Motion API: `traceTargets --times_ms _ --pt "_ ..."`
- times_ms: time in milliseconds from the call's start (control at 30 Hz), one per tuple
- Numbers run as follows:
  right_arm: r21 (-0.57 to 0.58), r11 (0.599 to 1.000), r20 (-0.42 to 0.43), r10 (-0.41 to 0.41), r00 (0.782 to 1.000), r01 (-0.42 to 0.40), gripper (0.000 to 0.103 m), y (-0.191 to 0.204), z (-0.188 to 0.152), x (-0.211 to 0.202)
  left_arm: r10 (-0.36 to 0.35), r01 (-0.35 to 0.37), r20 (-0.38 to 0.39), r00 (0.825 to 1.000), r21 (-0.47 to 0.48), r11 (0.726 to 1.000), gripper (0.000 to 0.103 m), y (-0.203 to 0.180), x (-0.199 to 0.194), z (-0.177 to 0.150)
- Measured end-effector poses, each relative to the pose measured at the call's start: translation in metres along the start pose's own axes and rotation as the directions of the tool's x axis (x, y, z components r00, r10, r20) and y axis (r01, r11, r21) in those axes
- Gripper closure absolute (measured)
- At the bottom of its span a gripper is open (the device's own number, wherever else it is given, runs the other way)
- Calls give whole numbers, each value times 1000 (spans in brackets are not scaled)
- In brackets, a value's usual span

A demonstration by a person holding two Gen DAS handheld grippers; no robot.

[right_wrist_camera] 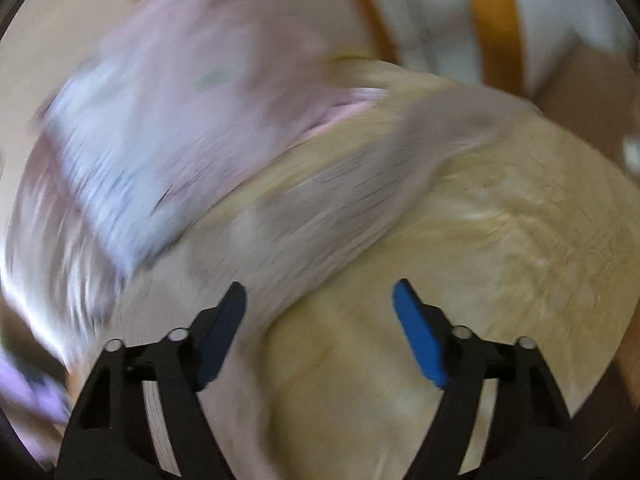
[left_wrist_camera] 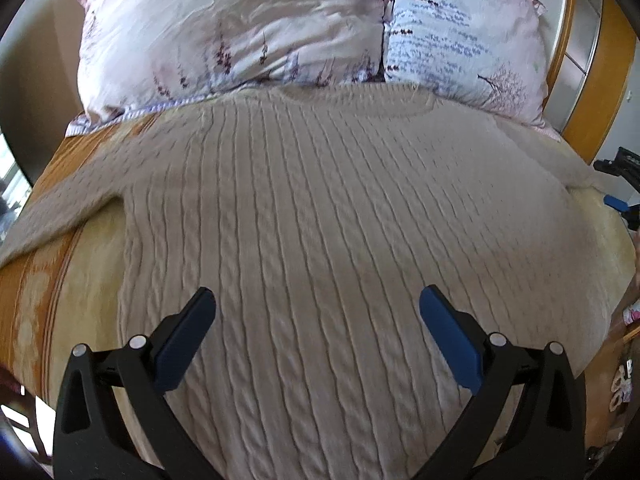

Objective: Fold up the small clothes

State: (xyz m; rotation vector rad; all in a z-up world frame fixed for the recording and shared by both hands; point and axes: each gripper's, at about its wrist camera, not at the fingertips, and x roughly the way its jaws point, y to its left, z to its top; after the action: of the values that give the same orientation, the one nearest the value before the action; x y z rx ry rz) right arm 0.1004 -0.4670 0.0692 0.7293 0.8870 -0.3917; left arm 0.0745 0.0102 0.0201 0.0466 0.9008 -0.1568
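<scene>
Where the left wrist view looks down, a beige cable-knit sweater (left_wrist_camera: 320, 216) lies spread flat on the bed (left_wrist_camera: 92, 264), its neck toward the two floral pillows (left_wrist_camera: 248, 32) at the head edge. One sleeve (left_wrist_camera: 60, 204) runs out toward the bed's left edge, over the orange-patterned blanket. The left gripper (left_wrist_camera: 318, 300) hangs above the sweater's lower body with its jaws wide apart and nothing between them; whether the fingertips touch the knit cannot be told. A wooden headboard (left_wrist_camera: 600, 80) shows past the pillows at the right.

The right wrist view is badly blurred. The right gripper (right_wrist_camera: 320, 292) has its jaws apart, holding nothing, over the sweater's side edge and the yellowish blanket (right_wrist_camera: 500, 240). A sleeve (right_wrist_camera: 400, 168) stretches toward the bed's far edge, just beside a pillow (right_wrist_camera: 168, 128).
</scene>
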Motion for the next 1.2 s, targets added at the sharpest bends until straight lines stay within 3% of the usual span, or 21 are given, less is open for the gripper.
traceTargets --times_ms 133,233,367,500,600,633,700,867,967,1100,1200 --pt "244 970 -6 -20 1000 21 41 -51 37 25 9 -9 36 999 9 1000 2 7 3 18" --pt "330 944 5 -30 1000 26 49 -69 50 38 5 -6 38 999 9 1000 2 11 6 32" --pt "363 931 43 -34 998 16 58 -79 62 45 -47 48 36 998 -3 999 2 18 9 45" --pt "390 921 68 -43 997 13 66 -86 74 53 -42 42 47 998 -4 999 2 21 13 52" --pt "400 916 88 -65 994 24 75 -92 79 54 -53 54 50 997 -26 998 2 26 16 57" --pt "397 917 94 -74 993 31 84 -93 80 56 -62 64 44 997 -44 997 2 30 18 58" --pt "376 925 96 -96 991 53 93 -93 79 58 -77 80 35 996 -73 994 2 36 22 61" --pt "269 960 170 -121 978 72 94 -74 77 39 -144 153 77 987 -134 979 2 49 22 64" --pt "152 987 251 -91 964 54 94 -41 76 15 -181 195 107 978 -139 971 2 52 21 67" --pt "-73 994 295 105 950 -87 95 35 54 -20 -177 192 110 978 -145 971 2 54 22 74" --pt "-242 942 193 280 940 -231 95 98 14 -28 -192 207 98 976 -169 964 2 58 25 76"
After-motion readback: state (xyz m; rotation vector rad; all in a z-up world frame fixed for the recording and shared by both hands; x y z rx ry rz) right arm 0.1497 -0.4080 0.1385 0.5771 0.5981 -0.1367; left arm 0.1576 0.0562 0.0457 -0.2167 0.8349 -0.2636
